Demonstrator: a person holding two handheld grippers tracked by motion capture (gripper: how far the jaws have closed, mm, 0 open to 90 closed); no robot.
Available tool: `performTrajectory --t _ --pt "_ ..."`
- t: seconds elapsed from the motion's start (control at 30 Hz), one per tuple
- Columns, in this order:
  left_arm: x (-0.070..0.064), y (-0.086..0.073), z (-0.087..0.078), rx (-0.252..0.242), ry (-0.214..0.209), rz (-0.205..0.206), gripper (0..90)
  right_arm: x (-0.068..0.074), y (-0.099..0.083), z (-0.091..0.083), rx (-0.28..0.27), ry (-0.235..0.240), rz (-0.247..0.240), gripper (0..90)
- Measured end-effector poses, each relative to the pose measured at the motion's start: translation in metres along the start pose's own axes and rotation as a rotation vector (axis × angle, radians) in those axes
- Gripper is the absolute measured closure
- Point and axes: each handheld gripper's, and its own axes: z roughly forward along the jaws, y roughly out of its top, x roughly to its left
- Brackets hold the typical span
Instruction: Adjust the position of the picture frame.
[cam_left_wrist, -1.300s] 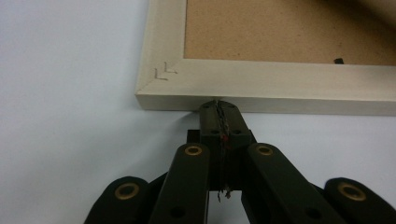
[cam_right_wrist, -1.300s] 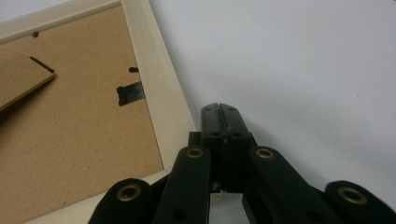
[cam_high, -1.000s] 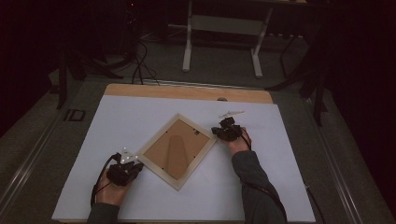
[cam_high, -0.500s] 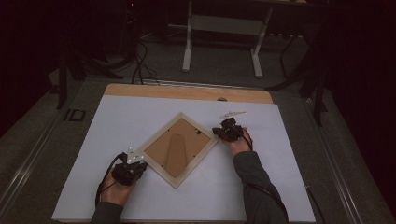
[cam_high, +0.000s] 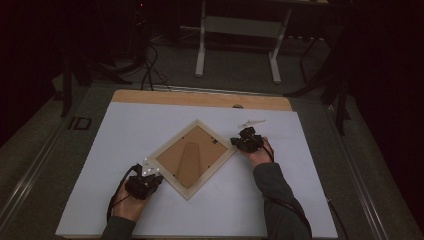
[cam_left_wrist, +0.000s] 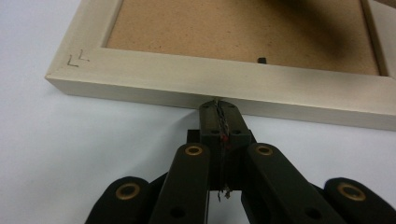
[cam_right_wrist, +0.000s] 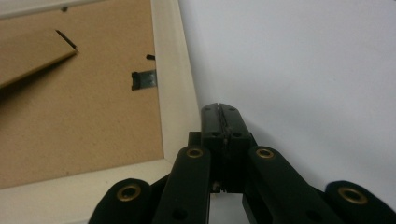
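Frame's turned further into a diamond since a second ago: picture frame (cam_high: 192, 158) lies face-down mid tabletop (cam_high: 310, 200), both hand-held grippers, left (cam_high: 146, 176) and right (cam_high: 239, 143), closed empty, nudging opposite edges to rotate it.

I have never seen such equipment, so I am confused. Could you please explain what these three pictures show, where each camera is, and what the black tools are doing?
A person sits at a table covered in white and holds a black two-jaw gripper in each hand. The high view looks down from above. There, the left gripper and the right gripper sit at opposite sides of a picture frame that lies face down, showing its brown back. The other two pictures come from cameras riding on the grippers. In each, the jaws are closed together with nothing held. The left gripper's tips press against the frame's outer edge; the right gripper's tips are beside the frame's corner.
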Motion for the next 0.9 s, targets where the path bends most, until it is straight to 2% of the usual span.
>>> performTrajectory --t 0.17,0.4,0.6,0.73,0.9 --pt "-0.003 0.0 0.0 0.002 -0.007 0.004 90.0 -0.002 -0.003 0.0 0.009 -0.008 0.009 89.7" --pt "0.0 0.003 0.001 0.013 -0.015 0.002 90.0 -0.004 -0.009 -0.002 0.026 -0.012 -0.004 89.7" --pt "0.003 0.005 0.003 0.011 -0.021 -0.02 90.0 -0.001 -0.011 -0.004 0.038 -0.03 -0.021 89.8" --pt "0.005 0.008 0.006 0.012 -0.019 -0.028 90.0 -0.001 -0.013 -0.004 0.049 -0.032 -0.05 89.8" --pt "0.009 0.01 0.009 0.005 -0.019 -0.046 90.0 -0.002 -0.016 -0.006 0.054 -0.028 -0.058 89.8"
